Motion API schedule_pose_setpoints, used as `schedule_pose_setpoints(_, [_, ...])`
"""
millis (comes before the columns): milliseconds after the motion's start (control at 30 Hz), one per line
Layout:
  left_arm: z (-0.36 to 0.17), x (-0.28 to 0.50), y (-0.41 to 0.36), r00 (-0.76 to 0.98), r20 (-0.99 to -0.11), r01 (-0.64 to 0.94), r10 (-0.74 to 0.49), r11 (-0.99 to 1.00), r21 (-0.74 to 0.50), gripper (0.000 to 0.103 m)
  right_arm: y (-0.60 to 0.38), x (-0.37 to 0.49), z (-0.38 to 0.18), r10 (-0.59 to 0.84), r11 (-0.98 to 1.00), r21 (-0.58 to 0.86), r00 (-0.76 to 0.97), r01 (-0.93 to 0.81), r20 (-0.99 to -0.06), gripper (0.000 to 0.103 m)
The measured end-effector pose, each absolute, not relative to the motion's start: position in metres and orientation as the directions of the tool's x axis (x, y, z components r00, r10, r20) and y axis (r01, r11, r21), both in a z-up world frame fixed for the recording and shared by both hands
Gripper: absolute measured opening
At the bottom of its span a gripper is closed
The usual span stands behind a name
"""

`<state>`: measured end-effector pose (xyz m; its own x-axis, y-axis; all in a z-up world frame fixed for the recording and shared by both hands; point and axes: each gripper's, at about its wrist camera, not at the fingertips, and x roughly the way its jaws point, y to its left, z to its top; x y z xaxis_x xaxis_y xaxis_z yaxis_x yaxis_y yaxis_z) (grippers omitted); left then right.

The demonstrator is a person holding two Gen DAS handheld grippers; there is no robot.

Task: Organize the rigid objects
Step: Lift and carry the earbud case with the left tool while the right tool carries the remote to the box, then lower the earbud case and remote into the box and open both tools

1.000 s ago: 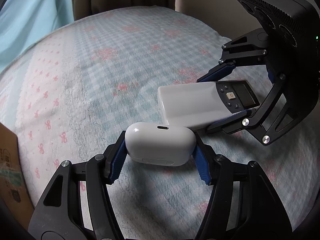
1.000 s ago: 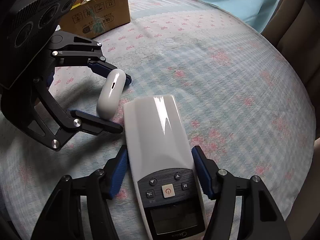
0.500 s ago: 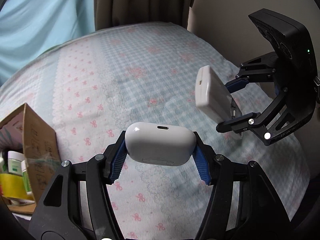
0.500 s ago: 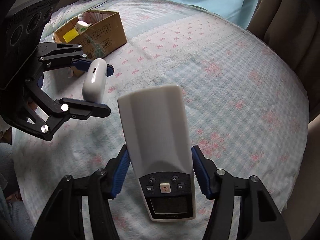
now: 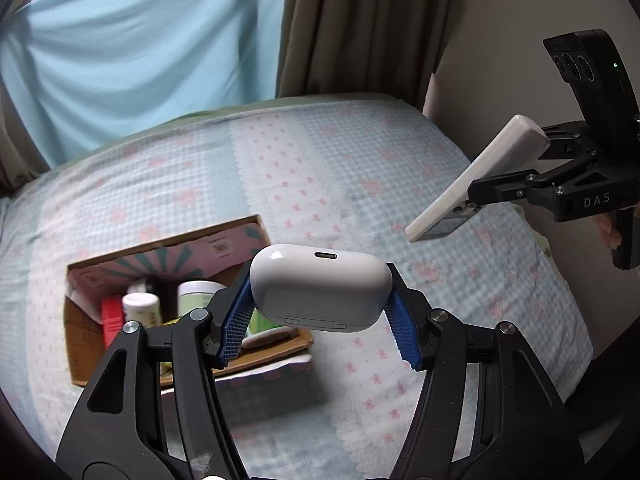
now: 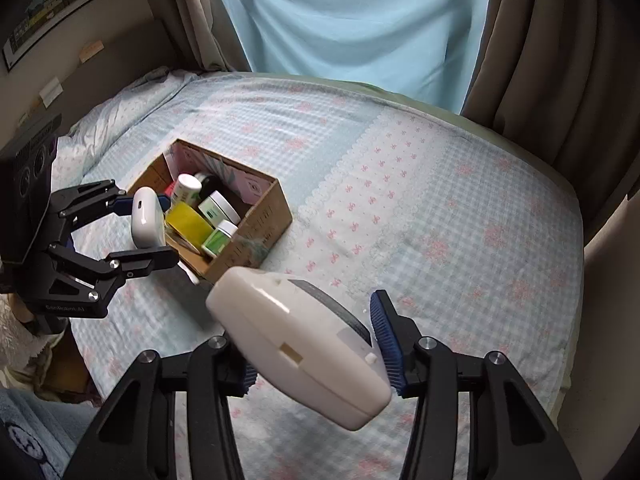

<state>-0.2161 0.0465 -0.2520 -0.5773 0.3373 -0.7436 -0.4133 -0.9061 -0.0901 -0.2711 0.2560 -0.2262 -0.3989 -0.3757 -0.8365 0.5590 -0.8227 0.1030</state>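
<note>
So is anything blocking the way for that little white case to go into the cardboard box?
Nothing visible does. The left claw holds the case in the air at the near side of the open-topped box. The box already holds jars and a yellow tape roll, so free room is limited.

Left hand-held gripper (image 5: 322, 320): black frame, silver screws, blue ribbed pads (image 5: 404, 330). Right hand-held gripper (image 5: 486, 184): "DAS" lettering.
</note>
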Motion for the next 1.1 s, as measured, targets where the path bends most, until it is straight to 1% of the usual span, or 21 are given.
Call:
schedule_pose_setpoints(267, [-0.223, -0.213, -0.084, -0.599, -0.747, -0.367, 0.289, -0.928, -0.064, 0.058, 0.164, -0.264, -0.182, -0.402, -0.843, 0.146, -0.425, 0.517, -0.811, 0.045])
schedule_pose_setpoints(467, [-0.231, -0.224, -0.157, -0.593, -0.762, -0.367, 0.258, -0.930, -0.029, 0.058, 0.109, -0.267, -0.181, -0.428, -0.856, 0.216, -0.411, 0.469, -0.805, 0.045])
schedule_pose_setpoints(600, [-0.246, -0.242, -0.182, -0.569, -0.786, -0.378, 0.242, -0.926, -0.011, 0.058, 0.078, -0.273, -0.195, -0.450, -0.858, 0.266, -0.393, 0.439, -0.802, 0.045])
schedule_pose_setpoints(800, [-0.284, -0.264, -0.201, -0.523, -0.822, -0.388, 0.226, -0.922, -0.007, 0.058, 0.039, -0.289, -0.228, -0.512, -0.844, 0.385, -0.346, 0.374, -0.786, 0.045])
schedule_pose_setpoints(967, [-0.324, -0.279, -0.196, -0.478, -0.852, -0.409, 0.212, -0.913, 0.003, 0.058, 0.019, -0.313, -0.272, -0.586, -0.808, 0.521, -0.282, 0.275, -0.760, 0.045])
schedule_pose_setpoints(1100, [-0.353, -0.287, -0.188, -0.445, -0.874, -0.433, 0.197, -0.901, 0.017, 0.058, 0.021, -0.333, -0.318, -0.610, -0.792, 0.593, -0.234, 0.147, -0.757, 0.044])
